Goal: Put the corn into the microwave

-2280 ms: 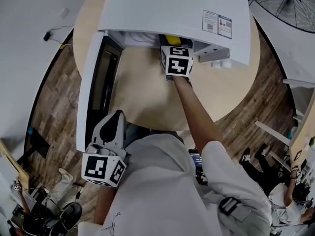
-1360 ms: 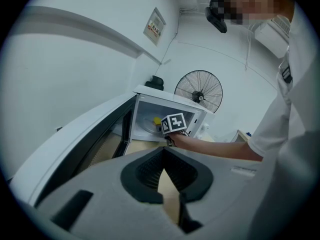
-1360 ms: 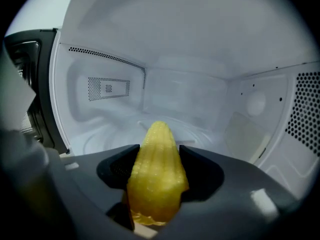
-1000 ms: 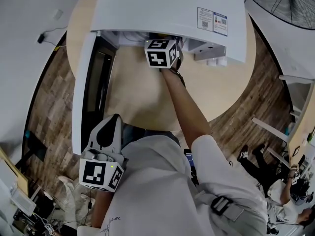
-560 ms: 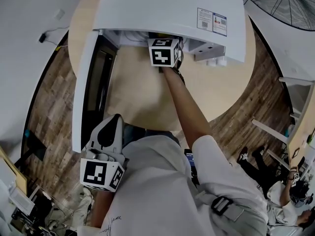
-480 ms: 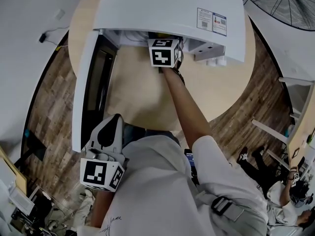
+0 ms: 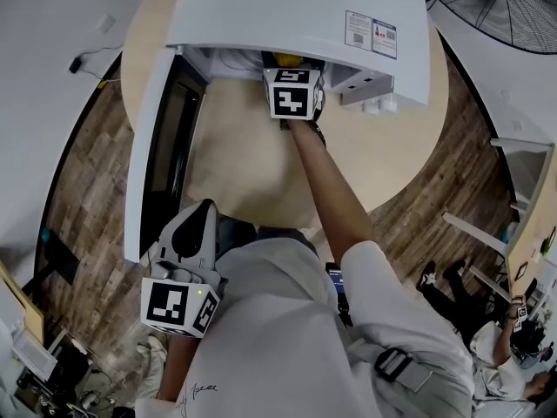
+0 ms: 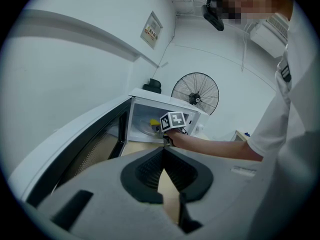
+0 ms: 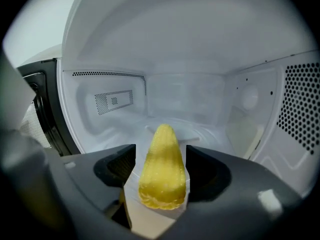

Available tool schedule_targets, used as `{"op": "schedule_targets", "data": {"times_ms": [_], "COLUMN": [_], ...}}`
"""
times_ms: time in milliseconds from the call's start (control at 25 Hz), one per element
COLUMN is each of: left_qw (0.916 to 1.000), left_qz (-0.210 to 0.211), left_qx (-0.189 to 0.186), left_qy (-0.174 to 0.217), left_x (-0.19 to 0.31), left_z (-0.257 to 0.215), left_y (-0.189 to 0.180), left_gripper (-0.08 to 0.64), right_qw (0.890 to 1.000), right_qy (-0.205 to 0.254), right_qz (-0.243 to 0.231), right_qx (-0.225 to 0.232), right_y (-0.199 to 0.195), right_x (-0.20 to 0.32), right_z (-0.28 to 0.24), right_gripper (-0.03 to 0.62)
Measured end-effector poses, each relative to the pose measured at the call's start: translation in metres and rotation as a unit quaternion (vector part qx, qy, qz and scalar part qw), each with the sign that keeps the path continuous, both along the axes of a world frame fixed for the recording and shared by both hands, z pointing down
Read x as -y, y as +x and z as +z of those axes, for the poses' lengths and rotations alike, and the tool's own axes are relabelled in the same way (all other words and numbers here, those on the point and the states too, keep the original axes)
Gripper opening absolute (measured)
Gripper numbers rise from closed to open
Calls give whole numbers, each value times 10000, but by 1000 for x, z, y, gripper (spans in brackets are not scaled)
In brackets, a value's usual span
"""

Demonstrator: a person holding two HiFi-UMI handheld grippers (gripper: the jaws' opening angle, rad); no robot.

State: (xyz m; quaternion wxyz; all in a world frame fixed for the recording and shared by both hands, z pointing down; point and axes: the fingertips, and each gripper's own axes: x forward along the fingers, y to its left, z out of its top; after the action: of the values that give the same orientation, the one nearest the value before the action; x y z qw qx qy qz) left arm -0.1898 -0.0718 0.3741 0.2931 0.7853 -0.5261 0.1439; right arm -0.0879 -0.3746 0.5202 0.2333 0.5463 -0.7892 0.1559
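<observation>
Since corn (image 9: 163, 184) rests just inside the microwave (image 7: 296, 16), R gripper (image 9: 160, 154) jaws have just been opening and stand apart either side of it, no grip needed, while L gripper (image 8: 161, 154), shut & empty, hangs back near the open door (image 7: 161, 146).

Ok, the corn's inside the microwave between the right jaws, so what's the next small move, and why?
Probably draw the right gripper straight back out of the microwave. Its jaws have just been opening and now stand clear of the corn on both sides, so it looks released inside; a straight pull should avoid nudging it.
</observation>
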Motion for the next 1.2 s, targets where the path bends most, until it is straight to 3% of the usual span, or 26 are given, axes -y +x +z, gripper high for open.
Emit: {"op": "schedule_targets", "data": {"times_ms": [600,1200], "left_qw": [9997,9992], "left_qz": [172,274], "left_qx": [-63,-44], "left_qy": [153,282], "left_x": [-6,-10], "left_z": [-7,-11], "left_y": [20,38], "left_gripper": [-8,-8], "right_qw": [9996,9987], "right_qy": [-7,-5], "right_qz": [-57,-278], "right_qx": [261,417], "right_y": [12,21], "right_x": [-24,-50], "right_z": [-17,-35], "right_gripper": [310,253]}}
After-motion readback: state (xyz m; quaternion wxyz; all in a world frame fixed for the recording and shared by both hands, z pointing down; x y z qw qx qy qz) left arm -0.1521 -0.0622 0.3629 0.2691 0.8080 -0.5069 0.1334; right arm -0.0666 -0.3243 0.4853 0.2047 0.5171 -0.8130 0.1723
